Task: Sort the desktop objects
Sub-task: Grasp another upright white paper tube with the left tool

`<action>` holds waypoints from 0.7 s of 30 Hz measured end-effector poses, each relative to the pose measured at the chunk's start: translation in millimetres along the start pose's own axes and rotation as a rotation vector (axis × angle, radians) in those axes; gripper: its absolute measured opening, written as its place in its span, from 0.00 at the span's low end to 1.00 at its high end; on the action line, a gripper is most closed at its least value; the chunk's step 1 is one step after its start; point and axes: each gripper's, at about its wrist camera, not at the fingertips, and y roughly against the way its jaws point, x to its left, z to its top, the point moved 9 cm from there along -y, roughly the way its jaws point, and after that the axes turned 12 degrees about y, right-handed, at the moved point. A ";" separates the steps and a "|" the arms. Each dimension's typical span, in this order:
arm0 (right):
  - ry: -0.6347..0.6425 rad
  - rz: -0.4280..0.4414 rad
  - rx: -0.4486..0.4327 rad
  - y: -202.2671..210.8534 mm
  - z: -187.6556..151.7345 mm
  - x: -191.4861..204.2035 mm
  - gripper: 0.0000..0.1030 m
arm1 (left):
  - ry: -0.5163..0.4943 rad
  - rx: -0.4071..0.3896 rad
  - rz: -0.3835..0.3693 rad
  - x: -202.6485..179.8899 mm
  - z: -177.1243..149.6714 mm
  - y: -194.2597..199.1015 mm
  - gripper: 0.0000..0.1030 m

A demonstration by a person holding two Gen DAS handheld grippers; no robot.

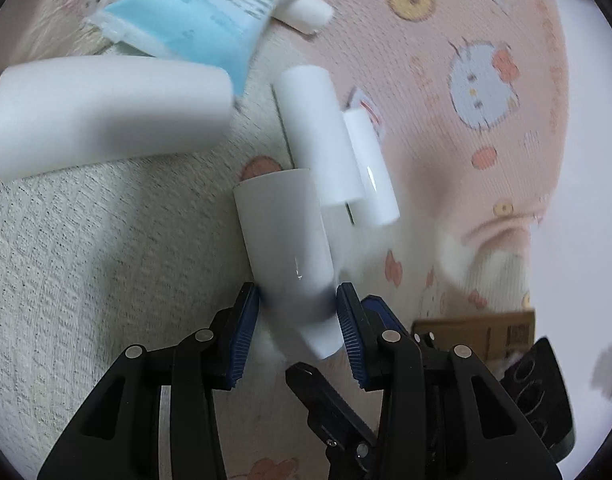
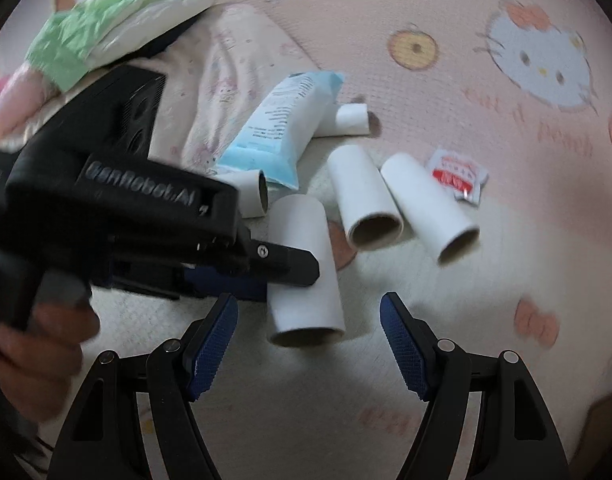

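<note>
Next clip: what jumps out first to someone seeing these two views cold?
The left tool clamped on a white paper tube, low in the middle. Beyond it, two more white tubes lie side by side on the pink cartoon-print cloth, with a blue-and-white squeeze tube behind.

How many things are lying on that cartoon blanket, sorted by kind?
White cardboard tubes: 5 (one between the left gripper's pads; others)
Blue tube of cream: 1
Small red-and-white sachet: 1
Total: 7
</note>
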 end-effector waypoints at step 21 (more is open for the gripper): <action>-0.164 -0.013 0.101 39.5 -61.8 -13.0 0.44 | -0.333 0.062 0.048 -36.1 -79.3 -27.5 0.43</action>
